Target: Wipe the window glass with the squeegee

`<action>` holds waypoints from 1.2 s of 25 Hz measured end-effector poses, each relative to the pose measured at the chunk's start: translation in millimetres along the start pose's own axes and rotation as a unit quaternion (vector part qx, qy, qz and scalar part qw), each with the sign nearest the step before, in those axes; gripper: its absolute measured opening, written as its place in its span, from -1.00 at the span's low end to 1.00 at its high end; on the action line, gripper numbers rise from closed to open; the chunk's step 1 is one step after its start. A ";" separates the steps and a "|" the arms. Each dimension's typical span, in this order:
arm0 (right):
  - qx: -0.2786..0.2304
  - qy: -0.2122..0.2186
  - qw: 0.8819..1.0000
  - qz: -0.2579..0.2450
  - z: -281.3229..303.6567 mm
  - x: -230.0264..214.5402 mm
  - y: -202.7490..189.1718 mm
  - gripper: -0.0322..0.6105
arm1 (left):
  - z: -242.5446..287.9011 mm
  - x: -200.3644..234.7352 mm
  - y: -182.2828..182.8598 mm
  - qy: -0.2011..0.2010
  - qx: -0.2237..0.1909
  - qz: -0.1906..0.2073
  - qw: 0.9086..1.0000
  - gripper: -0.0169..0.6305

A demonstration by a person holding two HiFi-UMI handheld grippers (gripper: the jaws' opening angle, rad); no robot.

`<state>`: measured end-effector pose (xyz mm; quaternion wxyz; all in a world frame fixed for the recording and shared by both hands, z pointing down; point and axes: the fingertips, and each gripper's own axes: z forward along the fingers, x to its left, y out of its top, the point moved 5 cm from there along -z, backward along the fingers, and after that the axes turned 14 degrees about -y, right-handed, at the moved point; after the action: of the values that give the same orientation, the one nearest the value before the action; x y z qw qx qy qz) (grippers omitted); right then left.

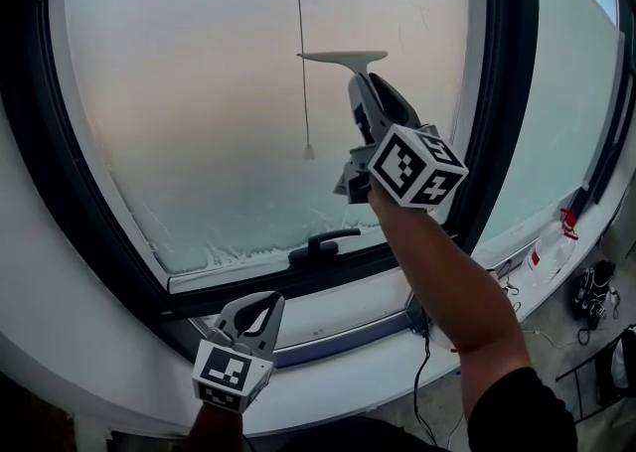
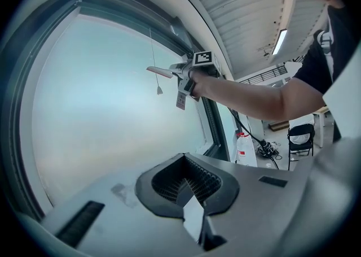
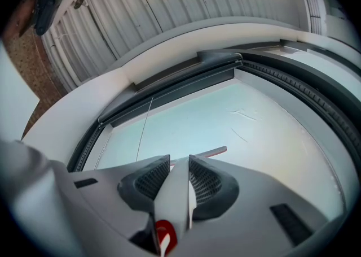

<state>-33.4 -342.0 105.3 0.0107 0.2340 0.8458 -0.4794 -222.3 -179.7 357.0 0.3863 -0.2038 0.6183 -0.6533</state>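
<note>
The left claw (image 1: 252, 305) and the right claw (image 1: 364, 84) are smooth grey plastic shells. Each has dark ribbed pads (image 3: 151, 179) set in a black rim, with a narrow black slot (image 3: 84, 183) to either side. Behind each claw sits a white cube (image 1: 417, 167) printed with black square markers, and the person wears a black top with a short sleeve (image 1: 522, 410).

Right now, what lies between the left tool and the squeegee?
In the head view: the dark lower window frame, its black lever handle, then bare frosted glass.
</note>
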 end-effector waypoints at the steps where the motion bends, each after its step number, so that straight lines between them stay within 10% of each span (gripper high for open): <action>1: 0.003 0.000 1.000 0.000 -3.0 -0.5 -3.9 -0.61 | 0.2 -0.4 -0.9 -0.001 0.000 -0.004 1.000 -0.95; 30: 0.115 -0.046 0.992 0.005 -98.0 -50.8 -133.3 -0.61 | 10.5 -12.2 -24.4 -0.015 -0.009 -0.041 0.999 -0.95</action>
<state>-22.1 -339.1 278.0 0.0245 0.2155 0.7824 -0.5838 -213.1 -178.9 384.7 0.3667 -0.2421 0.6093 -0.6601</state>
